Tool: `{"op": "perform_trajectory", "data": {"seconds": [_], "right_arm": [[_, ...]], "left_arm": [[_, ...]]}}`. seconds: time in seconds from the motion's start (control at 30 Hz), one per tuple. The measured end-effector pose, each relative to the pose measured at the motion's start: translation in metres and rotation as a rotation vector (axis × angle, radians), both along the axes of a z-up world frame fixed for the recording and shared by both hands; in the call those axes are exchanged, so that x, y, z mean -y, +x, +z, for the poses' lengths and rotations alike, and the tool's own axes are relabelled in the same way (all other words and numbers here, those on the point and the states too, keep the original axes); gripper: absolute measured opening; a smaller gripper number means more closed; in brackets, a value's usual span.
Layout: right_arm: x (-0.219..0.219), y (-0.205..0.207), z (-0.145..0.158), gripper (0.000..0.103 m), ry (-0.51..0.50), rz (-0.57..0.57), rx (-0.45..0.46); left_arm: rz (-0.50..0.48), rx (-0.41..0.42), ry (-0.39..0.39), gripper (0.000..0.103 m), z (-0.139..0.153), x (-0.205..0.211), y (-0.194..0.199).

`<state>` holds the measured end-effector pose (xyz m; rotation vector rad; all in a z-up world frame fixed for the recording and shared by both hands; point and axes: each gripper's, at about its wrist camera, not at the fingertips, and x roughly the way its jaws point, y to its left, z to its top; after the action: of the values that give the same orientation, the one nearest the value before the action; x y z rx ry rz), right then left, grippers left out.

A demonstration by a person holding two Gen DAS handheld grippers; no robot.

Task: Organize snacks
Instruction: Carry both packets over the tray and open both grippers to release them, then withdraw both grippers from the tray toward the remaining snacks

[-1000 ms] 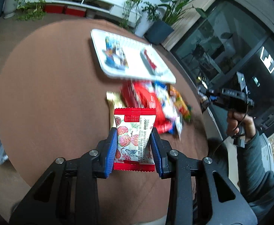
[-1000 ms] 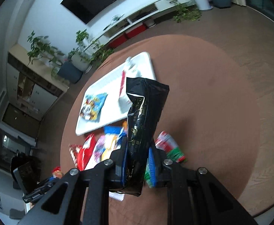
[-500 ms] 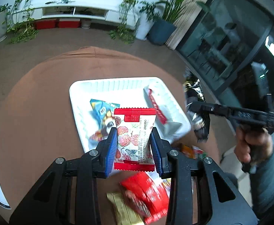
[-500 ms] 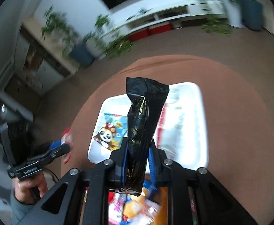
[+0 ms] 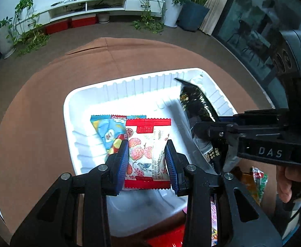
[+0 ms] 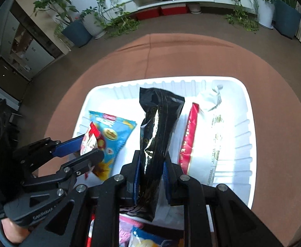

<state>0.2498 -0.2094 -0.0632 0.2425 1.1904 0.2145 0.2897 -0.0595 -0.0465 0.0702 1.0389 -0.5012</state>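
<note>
My left gripper is shut on a red-and-white lychee candy packet held over the white tray. My right gripper is shut on a long black snack bag, also above the tray; in the left wrist view that right gripper reaches in from the right with the black bag. In the right wrist view the left gripper shows at the left with the red packet. In the tray lie a blue snack packet, a red packet and a white packet.
The tray rests on a round brown table. Loose snacks lie on the table near the tray's close edge, more of them under my right gripper. A hand holds the right gripper's handle. Plants and a white TV cabinet stand behind.
Both grippers have carried their packets from over the loose snack pile to above the white tray, drawing close together. Both grips have stayed closed.
</note>
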Motion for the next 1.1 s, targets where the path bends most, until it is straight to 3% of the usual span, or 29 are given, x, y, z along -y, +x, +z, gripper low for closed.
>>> {"op": "perform_trajectory", "data": {"seconds": [0.23,0.33,0.4,0.6,0.73,0.8,0.87,0.93,1.1], "right_arm": [[-0.004,0.005,-0.010,0.023,0.002,0.002,-0.012],[-0.003,0.004,-0.014,0.024,0.001,0.000,-0.018],[-0.002,0.003,-0.014,0.027,0.008,-0.005,-0.015],[0.003,-0.006,0.004,0.034,0.027,-0.018,0.033],[0.013,-0.023,0.030,0.068,0.071,-0.046,0.107],[0.020,-0.038,0.045,0.076,0.098,-0.064,0.161],[0.027,-0.057,0.060,0.086,0.125,-0.073,0.217],[0.034,-0.078,0.071,0.093,0.134,-0.082,0.268],[0.052,-0.144,0.075,0.095,0.180,-0.117,0.329]], "left_arm": [[0.006,0.015,0.022,0.035,-0.008,0.008,0.001],[0.007,0.016,0.025,0.041,-0.007,0.006,-0.007],[0.009,0.018,0.023,0.053,-0.005,0.006,-0.010],[0.029,0.033,0.009,0.065,0.004,-0.001,-0.016],[0.050,0.075,-0.031,0.082,0.026,-0.017,-0.033],[0.062,0.108,-0.047,0.098,0.039,-0.025,-0.046],[0.075,0.140,-0.054,0.103,0.050,-0.037,-0.065],[0.087,0.159,-0.056,0.103,0.056,-0.046,-0.081],[0.101,0.187,-0.068,0.103,0.056,-0.072,-0.127]]}}
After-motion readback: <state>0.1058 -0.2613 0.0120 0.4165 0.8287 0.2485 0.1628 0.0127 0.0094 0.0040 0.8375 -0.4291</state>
